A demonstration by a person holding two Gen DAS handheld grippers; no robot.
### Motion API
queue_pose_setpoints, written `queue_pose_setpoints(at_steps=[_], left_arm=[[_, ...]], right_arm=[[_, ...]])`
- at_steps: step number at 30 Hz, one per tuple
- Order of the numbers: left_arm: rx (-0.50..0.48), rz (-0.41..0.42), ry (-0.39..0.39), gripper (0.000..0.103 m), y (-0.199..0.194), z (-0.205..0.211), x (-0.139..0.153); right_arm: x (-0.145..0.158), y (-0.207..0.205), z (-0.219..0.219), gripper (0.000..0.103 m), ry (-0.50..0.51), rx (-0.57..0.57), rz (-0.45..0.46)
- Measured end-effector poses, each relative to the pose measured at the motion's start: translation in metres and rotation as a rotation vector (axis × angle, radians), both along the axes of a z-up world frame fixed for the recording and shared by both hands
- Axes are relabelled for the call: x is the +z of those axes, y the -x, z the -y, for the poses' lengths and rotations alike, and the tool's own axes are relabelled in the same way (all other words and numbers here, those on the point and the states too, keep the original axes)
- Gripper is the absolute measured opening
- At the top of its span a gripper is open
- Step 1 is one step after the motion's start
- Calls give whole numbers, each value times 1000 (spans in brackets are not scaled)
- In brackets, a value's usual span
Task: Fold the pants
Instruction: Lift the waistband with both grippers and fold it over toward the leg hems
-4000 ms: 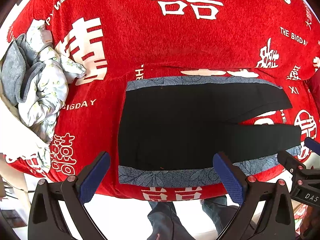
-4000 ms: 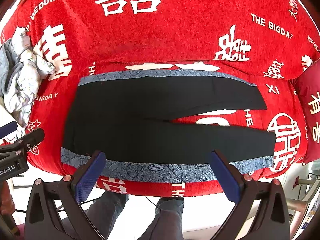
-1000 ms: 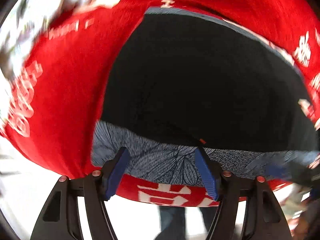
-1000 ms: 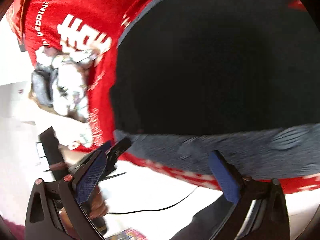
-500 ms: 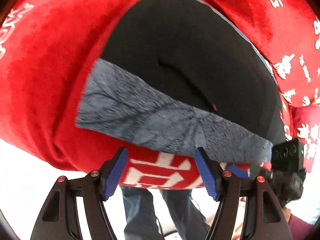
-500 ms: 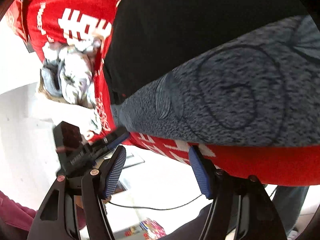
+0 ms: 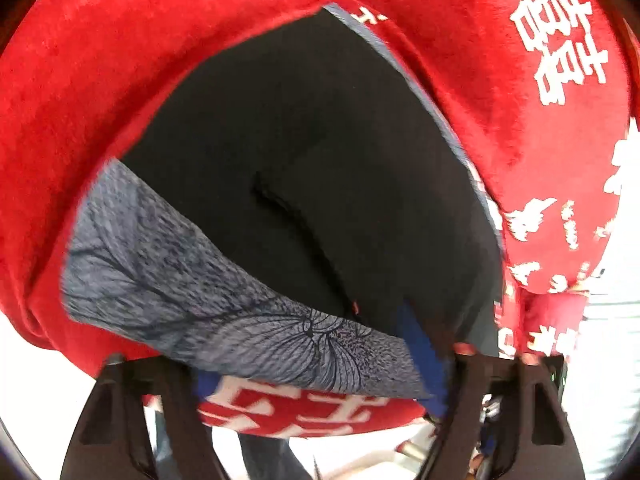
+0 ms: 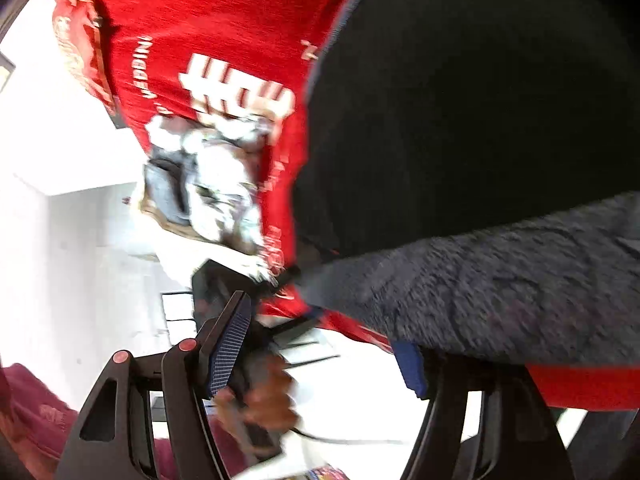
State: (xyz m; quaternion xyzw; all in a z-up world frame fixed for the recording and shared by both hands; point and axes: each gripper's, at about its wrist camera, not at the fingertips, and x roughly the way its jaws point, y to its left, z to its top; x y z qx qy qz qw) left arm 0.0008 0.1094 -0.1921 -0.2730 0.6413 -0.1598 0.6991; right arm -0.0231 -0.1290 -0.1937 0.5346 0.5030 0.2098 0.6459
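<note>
Pants (image 7: pixel 320 152) legs cut off; right view blurred.

The right gripper (image 8: pixel 324 344) is hovering at the front edge of the red blanket (image 8: pixel 224 20), its jaws apart after just widening slightly, nothing between them. The black pants (image 8: pixel 460 112) are lying on a grey leaf-print cloth (image 8: pixel 500 292), which is overhanging that edge above the right-hand pad. A crumpled pale garment (image 8: pixel 220 176) is sitting at the blanket's left edge. A hand (image 8: pixel 268 400) is gripping the other gripper below.
</note>
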Motion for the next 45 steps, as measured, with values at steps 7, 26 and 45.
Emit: queue_pose_setpoints(at_steps=[7, 26, 45], left_arm=[[-96, 21, -69, 37, 0, -8, 3], [-107, 274, -199, 28, -106, 71, 111], [-6, 281, -703, 77, -205, 117, 88]], right_arm=[[-34, 74, 41, 69, 55, -170, -147], [61, -74, 105, 7, 107, 5, 24], [-14, -201, 183, 70, 84, 180, -61]])
